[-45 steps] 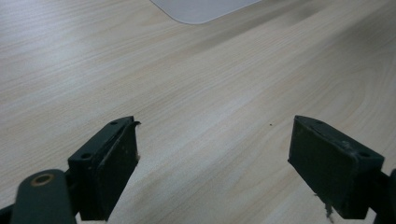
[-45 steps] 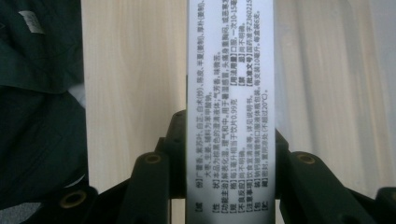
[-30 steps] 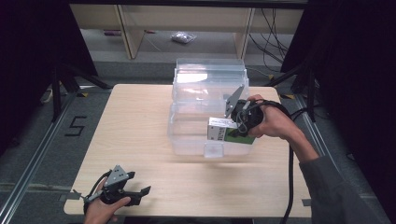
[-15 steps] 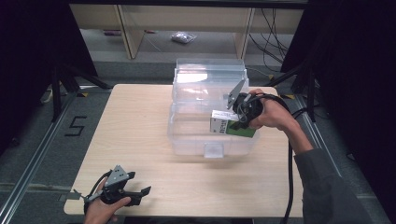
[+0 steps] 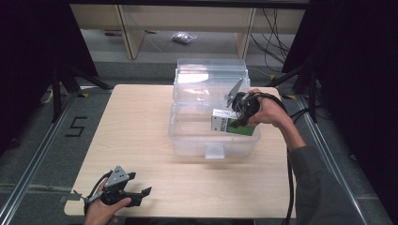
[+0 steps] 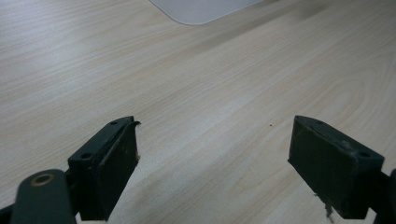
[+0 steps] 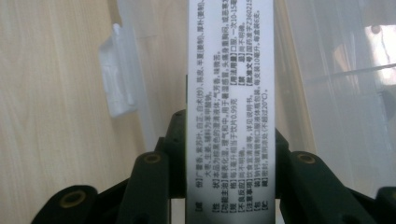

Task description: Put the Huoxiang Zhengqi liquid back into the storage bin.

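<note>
We are holding a small green and white box (image 5: 230, 124) in the right gripper (image 5: 236, 117), its jaws clamping the box's narrow sides. In the right gripper view the box (image 7: 230, 93) is showing a white face of printed text rising between the jaws. The box is sitting over the right front part of the clear plastic bin (image 5: 197, 136), whose front latch (image 5: 215, 151) is facing us. We are resting the left gripper (image 5: 133, 197) at the table's (image 5: 126, 131) near left edge, its jaws standing wide apart over bare wood.
</note>
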Tool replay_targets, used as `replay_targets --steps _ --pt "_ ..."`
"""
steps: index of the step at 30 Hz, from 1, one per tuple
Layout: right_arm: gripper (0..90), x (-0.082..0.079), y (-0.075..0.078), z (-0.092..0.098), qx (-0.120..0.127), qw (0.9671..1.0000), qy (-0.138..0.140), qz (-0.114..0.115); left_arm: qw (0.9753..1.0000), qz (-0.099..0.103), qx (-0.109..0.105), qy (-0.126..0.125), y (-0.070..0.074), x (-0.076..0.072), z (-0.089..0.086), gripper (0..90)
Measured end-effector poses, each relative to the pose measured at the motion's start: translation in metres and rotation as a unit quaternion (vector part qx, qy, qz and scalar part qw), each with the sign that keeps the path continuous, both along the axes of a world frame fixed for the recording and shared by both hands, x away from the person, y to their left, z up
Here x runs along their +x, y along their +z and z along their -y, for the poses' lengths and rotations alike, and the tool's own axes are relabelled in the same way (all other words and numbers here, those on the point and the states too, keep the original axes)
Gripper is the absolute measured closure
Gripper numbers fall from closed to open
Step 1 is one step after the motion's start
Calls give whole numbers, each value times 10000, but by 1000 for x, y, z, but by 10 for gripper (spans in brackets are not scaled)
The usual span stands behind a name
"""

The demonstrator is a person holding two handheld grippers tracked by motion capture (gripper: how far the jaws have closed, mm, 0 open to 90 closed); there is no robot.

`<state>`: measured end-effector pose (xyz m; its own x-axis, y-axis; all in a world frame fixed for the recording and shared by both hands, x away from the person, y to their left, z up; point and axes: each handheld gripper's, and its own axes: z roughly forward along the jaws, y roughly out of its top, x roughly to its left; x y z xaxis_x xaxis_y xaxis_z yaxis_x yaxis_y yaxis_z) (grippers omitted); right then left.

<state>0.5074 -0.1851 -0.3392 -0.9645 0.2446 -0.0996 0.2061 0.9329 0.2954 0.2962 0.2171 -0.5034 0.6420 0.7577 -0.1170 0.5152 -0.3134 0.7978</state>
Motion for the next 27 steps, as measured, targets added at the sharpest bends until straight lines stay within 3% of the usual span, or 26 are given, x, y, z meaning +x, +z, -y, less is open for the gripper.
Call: replay_targets --steps 2,4,5,6,7,9,14,15,19,27 --pt "649 5 -5 1 29 9999 112 -7 10000 -4 -5 -2 0 0 0 150" --pt "649 6 -9 3 0 10000 43 -64 10000 -7 1 -4 0 0 0 150" --pt "649 7 -11 4 -28 10000 14 -68 9998 7 -153 88 -1 0 2 150" --pt "649 8 -14 5 -4 10000 24 -82 9998 26 -167 100 -1 0 2 150" --pt "649 8 -16 7 0 9999 -14 -131 10000 -9 45 -38 0 0 -1 150" --pt "648 11 -19 9 30 9998 98 -141 10000 -4 29 -26 0 0 0 150" --pt "648 12 -25 11 22 9998 36 -193 10000 -2 26 -28 0 1 0 150" --pt "648 15 -27 11 42 9996 184 -223 10000 -1 28 -31 0 0 0 150" --pt "648 16 -36 13 17 9995 110 -291 9999 3 -110 52 -1 0 1 150" --pt "647 22 -49 19 24 9993 128 -341 9999 -8 -113 56 -1 0 1 150"
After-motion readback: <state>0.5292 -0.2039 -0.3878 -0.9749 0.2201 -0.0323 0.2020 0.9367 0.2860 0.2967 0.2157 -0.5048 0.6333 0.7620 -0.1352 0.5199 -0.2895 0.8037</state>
